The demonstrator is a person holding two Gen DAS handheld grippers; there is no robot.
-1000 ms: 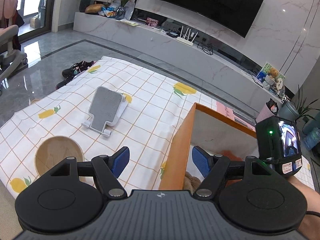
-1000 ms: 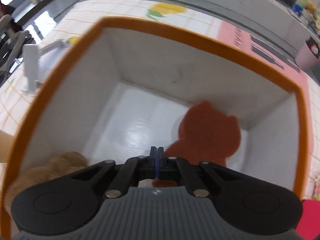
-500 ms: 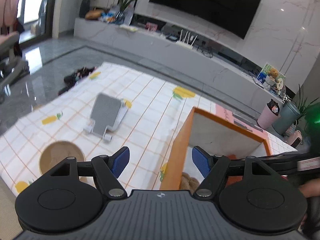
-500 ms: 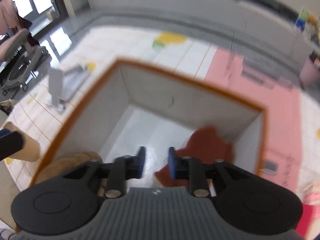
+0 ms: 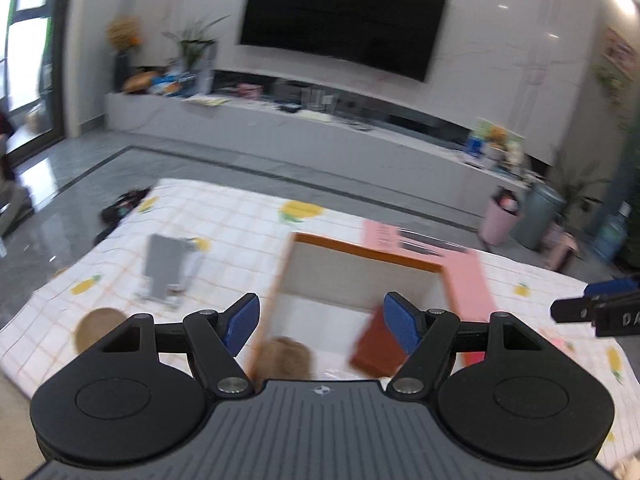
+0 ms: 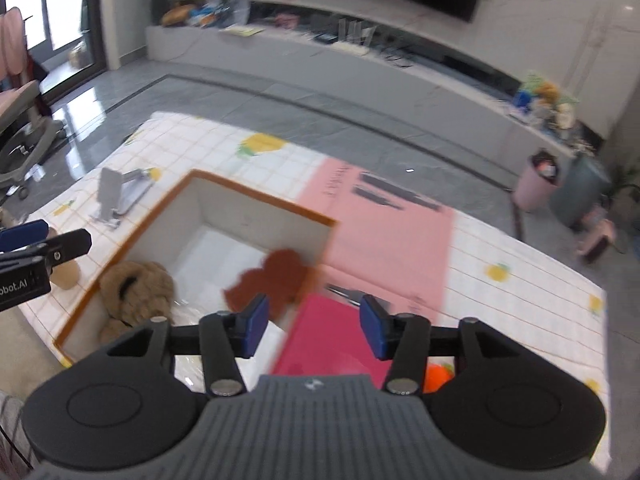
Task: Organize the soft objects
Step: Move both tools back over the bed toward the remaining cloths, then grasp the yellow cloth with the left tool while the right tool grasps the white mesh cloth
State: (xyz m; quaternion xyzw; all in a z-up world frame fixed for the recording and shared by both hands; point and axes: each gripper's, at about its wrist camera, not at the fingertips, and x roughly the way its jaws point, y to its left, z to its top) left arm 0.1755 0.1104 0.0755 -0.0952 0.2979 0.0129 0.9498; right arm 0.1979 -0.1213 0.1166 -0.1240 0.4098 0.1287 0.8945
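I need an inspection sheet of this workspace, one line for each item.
Surface: checked cloth with lemon print.
Job's things: orange-rimmed box holding a tan plush toy and a flat red-brown soft toy.
Clutter: grey stand, wooden bowl, pink mat, magenta item, orange object.
Grippers: left hand-held gripper open, empty; right hand-held gripper open, empty.
Cables: nothing seen on the cloth.
Surroundings: television, long cabinet, pink bin.

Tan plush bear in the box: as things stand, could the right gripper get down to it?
Probably yes. The right gripper is open and holds nothing, above the box's open top. The tan plush bear lies uncovered in the near left corner, apart from the rust-brown toy. The box walls beside it leave little room.
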